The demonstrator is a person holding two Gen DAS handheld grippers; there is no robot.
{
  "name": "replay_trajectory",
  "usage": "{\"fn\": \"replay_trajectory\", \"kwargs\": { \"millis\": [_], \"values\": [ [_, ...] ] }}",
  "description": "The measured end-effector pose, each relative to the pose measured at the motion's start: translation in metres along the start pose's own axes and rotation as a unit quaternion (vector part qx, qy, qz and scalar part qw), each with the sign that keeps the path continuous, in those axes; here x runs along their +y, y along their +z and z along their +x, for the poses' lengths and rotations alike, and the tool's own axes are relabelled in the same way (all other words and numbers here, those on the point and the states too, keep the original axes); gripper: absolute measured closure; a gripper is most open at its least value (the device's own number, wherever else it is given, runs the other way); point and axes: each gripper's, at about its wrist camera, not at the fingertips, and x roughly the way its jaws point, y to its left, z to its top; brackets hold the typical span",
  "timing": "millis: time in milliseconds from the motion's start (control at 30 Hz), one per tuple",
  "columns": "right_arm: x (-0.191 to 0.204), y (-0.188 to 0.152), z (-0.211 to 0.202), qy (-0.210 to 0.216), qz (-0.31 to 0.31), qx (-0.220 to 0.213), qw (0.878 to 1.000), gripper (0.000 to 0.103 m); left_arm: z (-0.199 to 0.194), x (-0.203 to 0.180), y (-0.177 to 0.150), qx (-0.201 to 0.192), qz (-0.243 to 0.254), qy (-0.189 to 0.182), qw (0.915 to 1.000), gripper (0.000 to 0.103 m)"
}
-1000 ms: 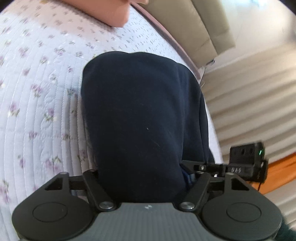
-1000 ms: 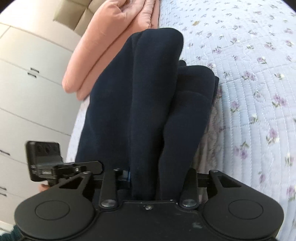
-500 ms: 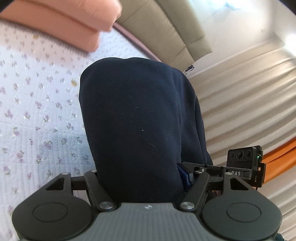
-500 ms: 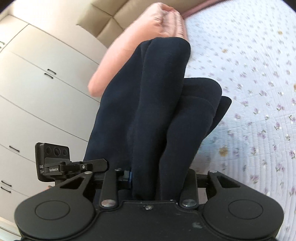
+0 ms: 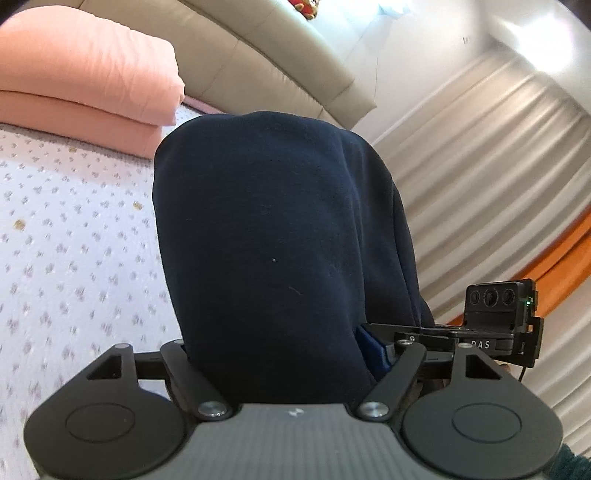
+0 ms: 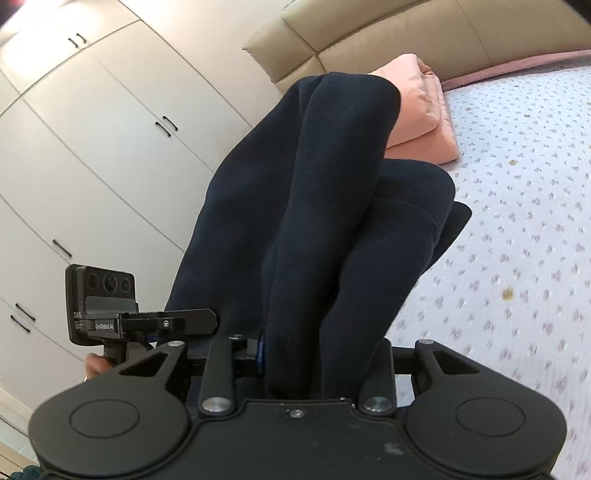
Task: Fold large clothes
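One dark navy garment (image 5: 280, 240) fills mid-frame in both views, held between both tools above the floral bedspread (image 5: 74, 258). Left gripper (image 5: 280, 354) jaws are opening around it; right gripper (image 6: 317, 354) clamps its folds. "DAS" marks the camera module (image 5: 498, 314) at lower right.

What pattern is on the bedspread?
Pale lilac quilting with small purple flower sprigs on the bedspread; clearest in right wrist view.

A home bedroom. A bed with a floral quilted bedspread (image 5: 74, 240) and padded beige headboard (image 6: 388, 33) carries a folded pink duvet (image 5: 85, 74) at its head edge. White wardrobe doors (image 6: 92, 147) and pleated curtains (image 5: 480, 166) line the walls.
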Motion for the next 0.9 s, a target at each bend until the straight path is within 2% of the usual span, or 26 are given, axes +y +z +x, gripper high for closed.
{"fn": "replay_trajectory", "kwargs": {
  "millis": [200,333,533,600,667,700,733,767,800,833,900],
  "values": [
    [-0.004,-0.044,0.003,0.0,0.008,0.011,1.0,0.06,0.002,0.005,-0.039,0.018,0.002,0.023,0.9996,0.024],
    [-0.03,-0.061,0.027,-0.004,0.046,0.031,0.998,0.06,0.021,0.025,-0.06,0.029,-0.017,0.045,0.9984,0.024],
    [-0.061,-0.079,0.058,-0.038,0.056,0.057,0.996,0.06,0.059,0.058,-0.073,0.056,-0.034,0.069,0.9955,0.024],
    [-0.068,-0.08,0.061,-0.039,0.061,0.058,0.996,0.059,0.073,0.069,-0.076,0.06,-0.031,0.074,0.9949,0.02],
    [-0.091,-0.089,0.077,-0.046,0.065,0.061,0.995,0.055,0.091,0.086,-0.081,0.062,-0.042,0.092,0.9929,0.018],
    [-0.103,-0.093,0.086,-0.059,0.072,0.066,0.993,0.049,0.101,0.096,-0.088,0.068,-0.053,0.112,0.99,0.018],
    [-0.115,-0.1,0.096,-0.092,0.079,0.074,0.99,0.046,0.111,0.105,-0.099,0.077,-0.057,0.144,0.9848,0.016],
    [-0.122,-0.107,0.103,-0.112,0.076,0.08,0.988,0.045,0.115,0.108,-0.11,0.069,-0.05,0.167,0.9824,0.004],
    [-0.126,-0.114,0.107,-0.109,0.067,0.071,0.989,0.028,0.108,0.11,-0.12,0.03,-0.049,0.162,0.9852,0.003],
    [-0.127,-0.117,0.108,-0.106,0.062,0.058,0.991,0.021,0.1,0.111,-0.128,0.009,-0.056,0.149,0.9871,0.003],
    [-0.124,-0.118,0.107,-0.108,0.056,0.053,0.991,0.019,0.091,0.117,-0.135,0.003,-0.083,0.143,0.9862,0.003]
  ]
}}
